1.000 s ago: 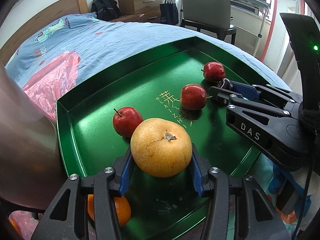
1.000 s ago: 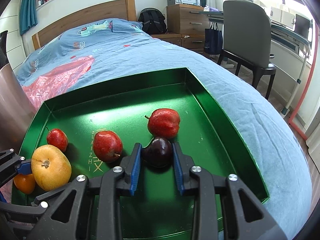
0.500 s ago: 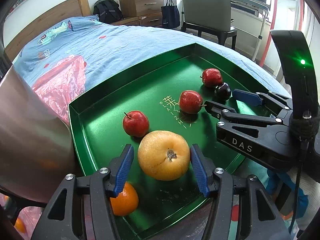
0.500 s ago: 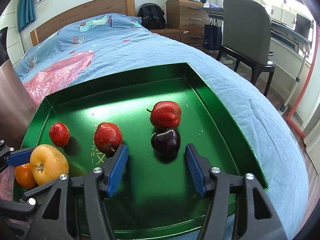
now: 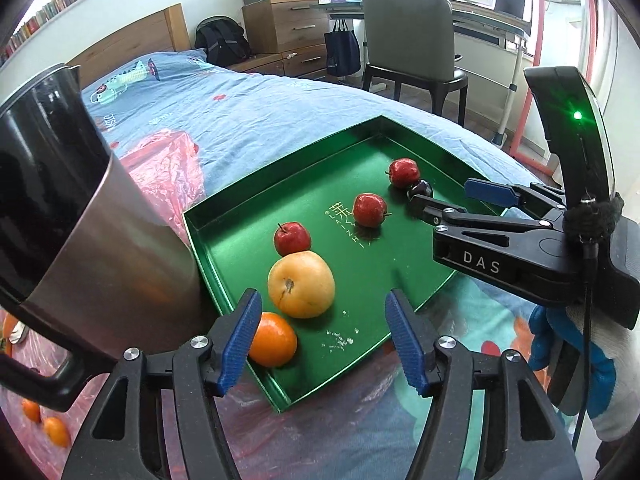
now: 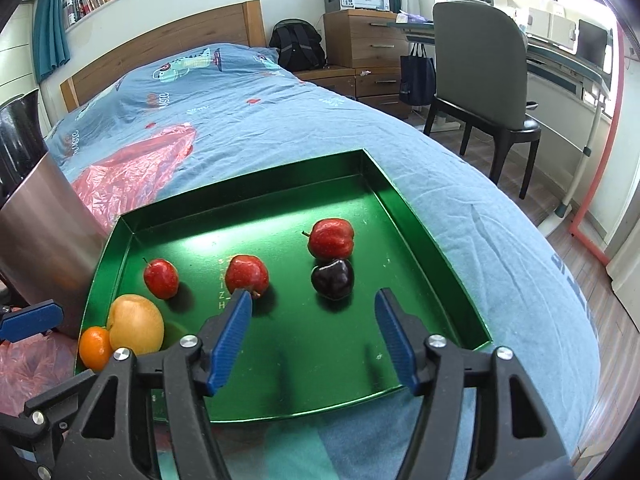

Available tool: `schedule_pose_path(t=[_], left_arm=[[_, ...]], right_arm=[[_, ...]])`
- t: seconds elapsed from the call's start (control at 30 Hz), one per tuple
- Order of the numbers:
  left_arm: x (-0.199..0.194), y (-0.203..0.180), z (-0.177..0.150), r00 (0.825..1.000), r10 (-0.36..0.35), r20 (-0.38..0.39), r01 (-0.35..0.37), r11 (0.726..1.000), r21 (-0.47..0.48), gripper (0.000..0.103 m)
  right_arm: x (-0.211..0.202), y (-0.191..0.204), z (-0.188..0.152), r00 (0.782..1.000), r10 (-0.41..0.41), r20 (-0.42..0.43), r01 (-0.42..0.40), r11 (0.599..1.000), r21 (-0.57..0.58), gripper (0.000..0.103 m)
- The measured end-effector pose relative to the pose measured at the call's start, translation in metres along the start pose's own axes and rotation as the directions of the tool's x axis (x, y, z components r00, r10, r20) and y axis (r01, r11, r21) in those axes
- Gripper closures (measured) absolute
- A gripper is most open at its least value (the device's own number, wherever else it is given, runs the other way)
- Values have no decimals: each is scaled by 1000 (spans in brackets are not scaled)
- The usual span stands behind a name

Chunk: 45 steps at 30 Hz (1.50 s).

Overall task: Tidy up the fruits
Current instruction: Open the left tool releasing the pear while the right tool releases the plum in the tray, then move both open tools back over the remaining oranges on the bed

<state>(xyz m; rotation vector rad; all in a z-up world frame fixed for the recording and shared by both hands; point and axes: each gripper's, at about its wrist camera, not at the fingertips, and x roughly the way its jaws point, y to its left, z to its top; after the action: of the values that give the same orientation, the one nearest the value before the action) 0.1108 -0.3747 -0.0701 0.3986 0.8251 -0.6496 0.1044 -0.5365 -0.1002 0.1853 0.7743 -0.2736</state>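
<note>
While open over the green tray [image 5: 224, 236], left gripper [image 5: 324, 332] seen with jaws widening and nothing clamped; yellow pear [image 5: 301, 284] lying free just ahead of the blue pads, orange [image 5: 273, 339] beside the left pad. Beyond the pear: a red apple [image 5: 292, 238], then a second apple [image 5: 369, 210], a third [image 5: 403, 172] and a dark plum [image 5: 420, 189] touching it, all on the tray floor. Only from this wrist: right gripper [image 5: 452, 200] from the side, reaching in from the right near the plum, gripped by a blue-gloved hand [image 5: 576, 356]; also loose oranges [image 5: 48, 428] on pink plastic to the lower left, off the tray.

From the right wrist: right gripper [image 6: 312, 340] spread wide, empty, plum [image 6: 333, 279] resting free just ahead between the pads, apple [image 6: 331, 239] touching it behind. Left of the left pad, another apple [image 6: 246, 276], then a small one [image 6: 161, 278], pear [image 6: 136, 324] and orange [image 6: 95, 347] in the tray's [image 6: 440, 248] near-left corner. Seen here alone: one blue pad tip of the left gripper [image 6: 32, 319] at far left, and the bed's full right edge.

In both: steel jug [image 5: 80, 216] left of the tray.

Against a second ago: then clamped on the pear and on the plum; now both fruits let go, both grippers drawn back and higher, more of the tray showing.
</note>
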Motion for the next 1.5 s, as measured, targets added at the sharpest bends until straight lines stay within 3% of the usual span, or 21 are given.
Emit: schedule_pose_path(t=[0.47, 0.97, 1.5], left_arm=[[-62, 25, -42, 998, 71, 2, -70, 997, -25, 39], [-104, 62, -96, 990, 140, -4, -140, 984, -115, 39], [-136, 132, -147, 973, 230, -8, -225, 942, -251, 39]], right_arm=[[-62, 48, -24, 997, 75, 9, -74, 997, -37, 0], [-105, 107, -55, 992, 124, -26, -126, 983, -130, 0], [-129, 203, -83, 975, 205, -88, -222, 932, -287, 0]])
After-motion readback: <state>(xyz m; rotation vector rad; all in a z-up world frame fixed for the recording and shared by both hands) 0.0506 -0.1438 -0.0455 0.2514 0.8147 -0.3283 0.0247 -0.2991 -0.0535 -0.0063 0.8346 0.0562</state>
